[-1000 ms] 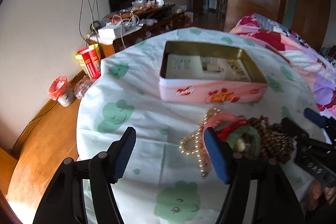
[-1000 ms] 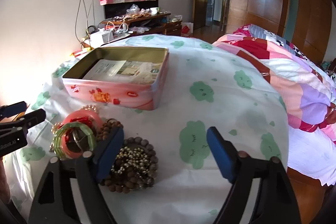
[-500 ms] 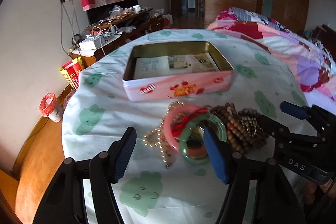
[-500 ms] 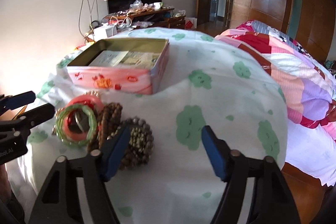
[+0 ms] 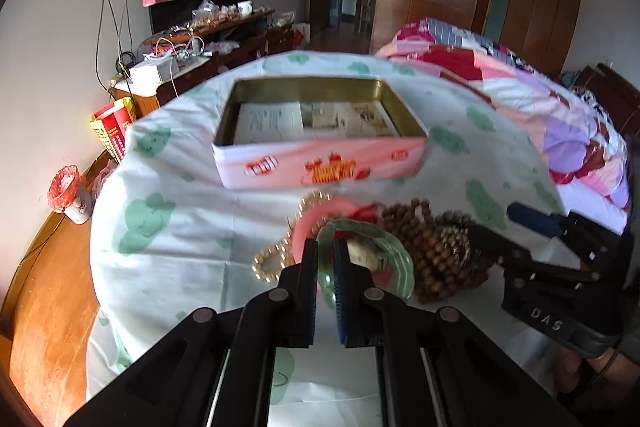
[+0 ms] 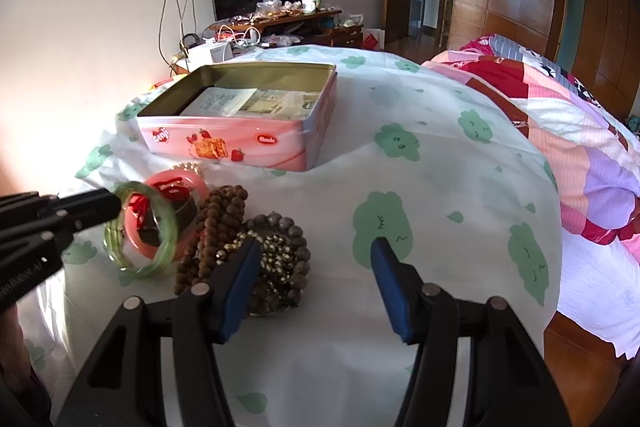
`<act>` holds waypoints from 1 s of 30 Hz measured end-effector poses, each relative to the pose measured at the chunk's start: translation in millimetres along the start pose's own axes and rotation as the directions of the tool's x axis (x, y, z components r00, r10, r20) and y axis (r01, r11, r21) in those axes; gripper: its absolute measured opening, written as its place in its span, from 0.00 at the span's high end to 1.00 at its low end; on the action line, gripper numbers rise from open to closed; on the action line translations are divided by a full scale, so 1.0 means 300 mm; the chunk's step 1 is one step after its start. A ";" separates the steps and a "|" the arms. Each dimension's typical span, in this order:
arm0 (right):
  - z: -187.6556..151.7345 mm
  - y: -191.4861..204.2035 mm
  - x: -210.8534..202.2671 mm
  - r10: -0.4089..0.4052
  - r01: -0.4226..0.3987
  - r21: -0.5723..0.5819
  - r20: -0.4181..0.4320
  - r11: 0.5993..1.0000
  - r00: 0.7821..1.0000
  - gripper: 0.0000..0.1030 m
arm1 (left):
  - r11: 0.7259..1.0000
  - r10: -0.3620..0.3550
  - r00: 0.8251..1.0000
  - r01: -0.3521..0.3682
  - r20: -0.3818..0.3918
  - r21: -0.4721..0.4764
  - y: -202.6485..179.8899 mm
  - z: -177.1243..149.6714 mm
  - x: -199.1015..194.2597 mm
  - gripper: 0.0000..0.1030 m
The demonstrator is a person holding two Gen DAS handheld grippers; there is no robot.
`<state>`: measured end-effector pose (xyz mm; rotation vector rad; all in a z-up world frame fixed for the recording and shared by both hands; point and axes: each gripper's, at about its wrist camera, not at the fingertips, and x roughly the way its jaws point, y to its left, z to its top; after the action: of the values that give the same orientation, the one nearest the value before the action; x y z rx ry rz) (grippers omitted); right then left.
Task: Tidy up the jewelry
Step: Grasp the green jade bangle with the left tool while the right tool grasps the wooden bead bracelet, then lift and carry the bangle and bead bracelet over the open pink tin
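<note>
I am at the first pick: at the bottom centre of the left wrist view my left gripper (image 5: pixel 326 259) has just been closing and now pinches the near rim of the green bangle (image 5: pixel 394 259), the glassy band sitting between the pads with barely any gap. From the right wrist view that bangle (image 6: pixel 162 227) looks tilted up on its edge over the pink bangle (image 6: pixel 188 185), so I judge the grip has taken. Next I need a gentle lift clear of the heap, since the red cord (image 6: pixel 170 189) and the gold bead strand (image 5: pixel 276 259) lie tangled close by, then a carry forward over the tin's near wall

My right gripper (image 6: pixel 316 265), lower centre of its own view, has been narrowing too, yet stands about half open with nothing between the pads; its left pad sits just at the brown bead bracelets (image 6: pixel 272 259)

Farther up the frame, on the counter cloth (image 6: pixel 440 155), the open pink tin (image 6: pixel 280 147) waits, papers lining its floor
</note>
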<state>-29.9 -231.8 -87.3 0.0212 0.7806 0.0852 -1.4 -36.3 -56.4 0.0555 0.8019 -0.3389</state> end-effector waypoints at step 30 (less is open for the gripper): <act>0.045 0.231 0.092 0.104 -0.115 -0.260 -0.056 0.959 0.993 0.76 | 0.989 0.118 0.993 -0.117 0.012 -0.096 0.140 0.037 0.007 0.94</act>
<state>-5.7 -160.1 -93.4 -0.1906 0.8046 0.2953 20.8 1.0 -53.5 0.0103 0.7932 -0.1892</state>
